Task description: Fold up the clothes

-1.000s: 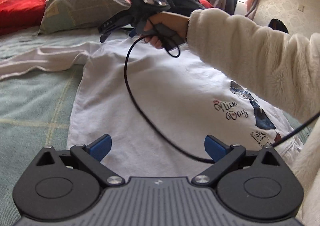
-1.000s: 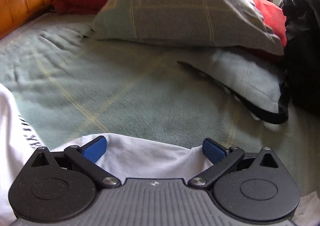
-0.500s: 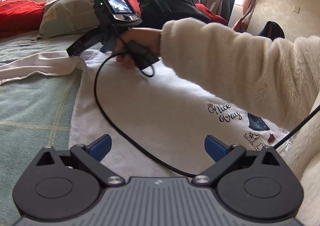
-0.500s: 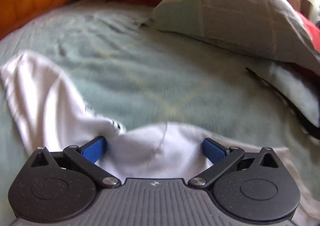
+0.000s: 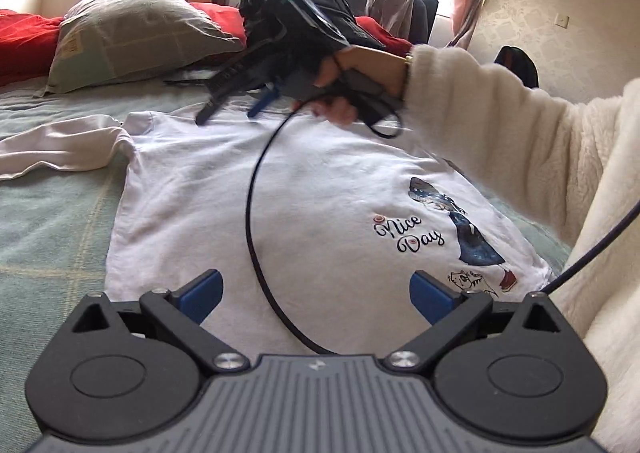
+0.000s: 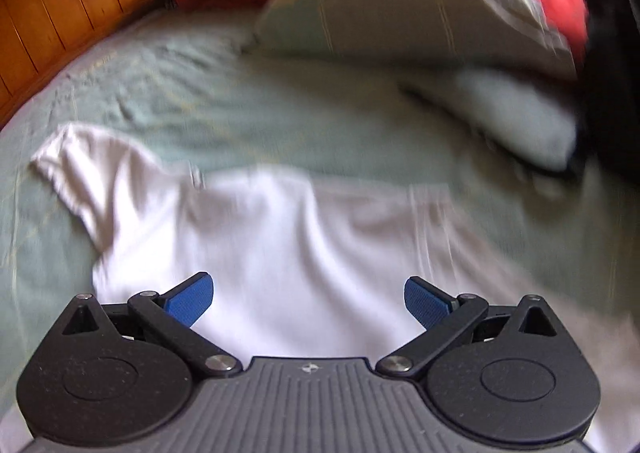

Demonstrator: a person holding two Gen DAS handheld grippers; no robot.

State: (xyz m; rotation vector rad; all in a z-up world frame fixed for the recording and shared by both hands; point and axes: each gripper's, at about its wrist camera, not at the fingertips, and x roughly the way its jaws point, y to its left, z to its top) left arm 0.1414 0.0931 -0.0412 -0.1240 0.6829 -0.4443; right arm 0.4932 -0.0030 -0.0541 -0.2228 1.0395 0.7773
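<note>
A white long-sleeved shirt [image 5: 280, 205] with a "Nice Day" print [image 5: 408, 233] lies spread flat, front up, on the green checked bedspread [image 5: 44, 237], its hem nearest the left camera and its collar end at the far side. One sleeve [image 5: 60, 149] trails out to the left across the bedspread; the other sleeve cannot be made out. The left gripper [image 5: 316, 295] hovers low over the hem with its blue pads wide apart, holding nothing. The right gripper [image 6: 308, 301], held by a hand [image 5: 352, 73] in a fluffy cream sleeve [image 5: 500, 125], is up over the shoulder area at the far end; its own view is blurred, yet its pads show spread apart with only white cloth below them. A black cable [image 5: 256, 213] droops from it across the shirt's chest. A grey-green pillow [image 5: 132, 33] and a black bag [image 5: 304, 9] sit beyond the collar. The fold seems not yet begun: the garment looks laid out and smoothed. The next move likely calls for pinching the outstretched sleeve or a shoulder edge and carrying it inward over the body, keeping the cable clear of the cloth.
</note>
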